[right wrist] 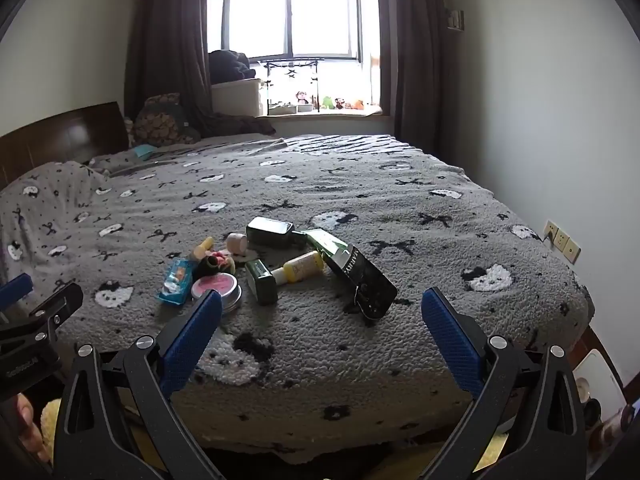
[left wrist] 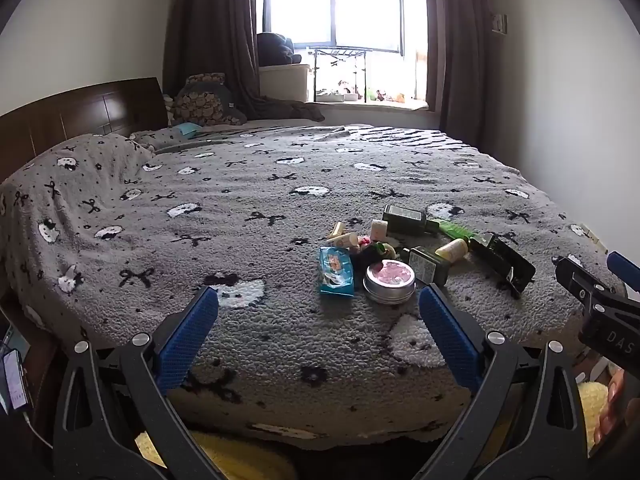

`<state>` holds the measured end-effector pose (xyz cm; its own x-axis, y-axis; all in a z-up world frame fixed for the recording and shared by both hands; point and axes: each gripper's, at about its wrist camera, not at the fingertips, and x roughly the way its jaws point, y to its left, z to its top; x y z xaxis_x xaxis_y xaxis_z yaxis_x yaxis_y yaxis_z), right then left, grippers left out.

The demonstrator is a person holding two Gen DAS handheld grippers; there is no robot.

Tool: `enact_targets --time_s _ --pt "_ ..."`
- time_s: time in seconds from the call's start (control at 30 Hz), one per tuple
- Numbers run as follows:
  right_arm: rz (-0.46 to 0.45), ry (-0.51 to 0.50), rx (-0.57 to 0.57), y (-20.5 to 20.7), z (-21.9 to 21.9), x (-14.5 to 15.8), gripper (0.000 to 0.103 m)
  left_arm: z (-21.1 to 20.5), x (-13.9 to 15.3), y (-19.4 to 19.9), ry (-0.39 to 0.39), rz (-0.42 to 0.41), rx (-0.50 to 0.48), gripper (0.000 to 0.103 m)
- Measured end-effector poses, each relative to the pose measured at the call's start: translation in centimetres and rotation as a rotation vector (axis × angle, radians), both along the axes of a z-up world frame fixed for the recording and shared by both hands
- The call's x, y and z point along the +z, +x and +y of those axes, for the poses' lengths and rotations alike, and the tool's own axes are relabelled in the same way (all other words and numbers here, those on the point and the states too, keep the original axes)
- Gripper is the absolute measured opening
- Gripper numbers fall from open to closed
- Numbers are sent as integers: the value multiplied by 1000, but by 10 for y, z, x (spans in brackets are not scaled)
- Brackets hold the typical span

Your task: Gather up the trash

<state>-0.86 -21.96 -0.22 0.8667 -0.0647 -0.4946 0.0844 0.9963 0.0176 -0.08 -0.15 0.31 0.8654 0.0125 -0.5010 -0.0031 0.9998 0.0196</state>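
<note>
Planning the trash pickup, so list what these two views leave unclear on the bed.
- Small items behind the round tin: bunched together and too small in both wrist views to identify.
- Blue packet: its print is too small to read.
- Black carton: far end overlapped by the green bottle.
- Any trash bin: none in view.

We're in a home bedroom: a wide bed (left wrist: 280,208) with a grey bow-print blanket, dark wooden headboard (left wrist: 80,116), brown curtains (right wrist: 168,40) by a bright window (right wrist: 288,16), small toys on the sill.
</note>
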Motion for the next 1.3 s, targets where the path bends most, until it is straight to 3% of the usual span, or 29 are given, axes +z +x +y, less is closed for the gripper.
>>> enact_targets --time_s 1.3 --pt "-28 18 24 -5 -4 6 100 -2 9 -4 -3 -23 -8 95"
